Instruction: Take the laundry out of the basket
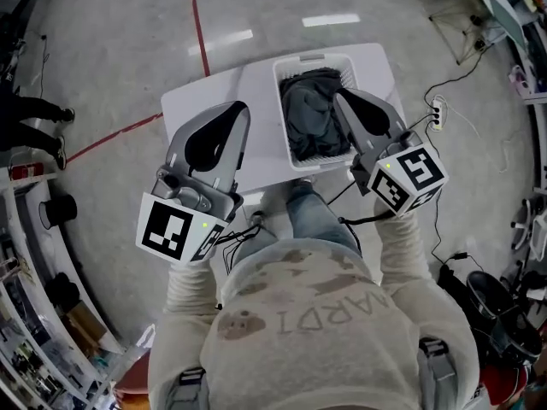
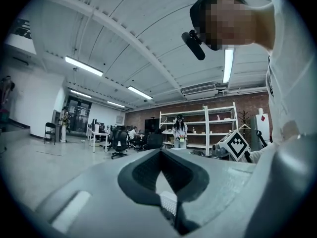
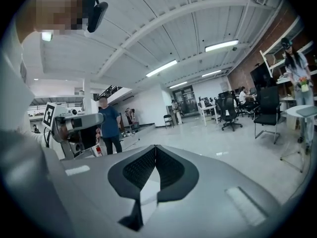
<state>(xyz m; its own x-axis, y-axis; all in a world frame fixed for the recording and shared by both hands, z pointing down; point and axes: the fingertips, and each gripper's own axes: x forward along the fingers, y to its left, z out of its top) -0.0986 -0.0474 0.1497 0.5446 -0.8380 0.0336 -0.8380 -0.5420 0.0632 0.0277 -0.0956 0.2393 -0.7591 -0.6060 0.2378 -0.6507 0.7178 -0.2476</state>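
Nothing had left the basket [image 1: 279, 101] when this was taken. The laundry [image 1: 312, 118], a dark crumpled heap, filled it nearly from wall to wall, and the basket stood on the white bench [image 1: 201, 101] right in front of me. No garment lay on the bench beside the basket. I judged the task not yet started, with the whole load left to lift.

I held the left gripper [image 1: 242, 108] to the left of the basket, above bare bench. In its own view its fingers [image 2: 143, 170] met at the tips with nothing between them. The right gripper [image 1: 338, 95] hung over the basket's right rim, tip above the edge of the heap. Its fingers [image 3: 171, 170] were likewise closed tip to tip and empty. Both tools pointed out across the room, not down into the basket.

There was free bench to the left of the basket and a narrower strip to its right, room enough, I judged, to set clothes down. The basket's near wall sat close to the bench edge by my knees. Cables and a power strip [image 1: 438, 114] lay on the floor to the right of the basket, beyond the bench. A bystander [image 1: 34, 126] stood well to the left of the basket.
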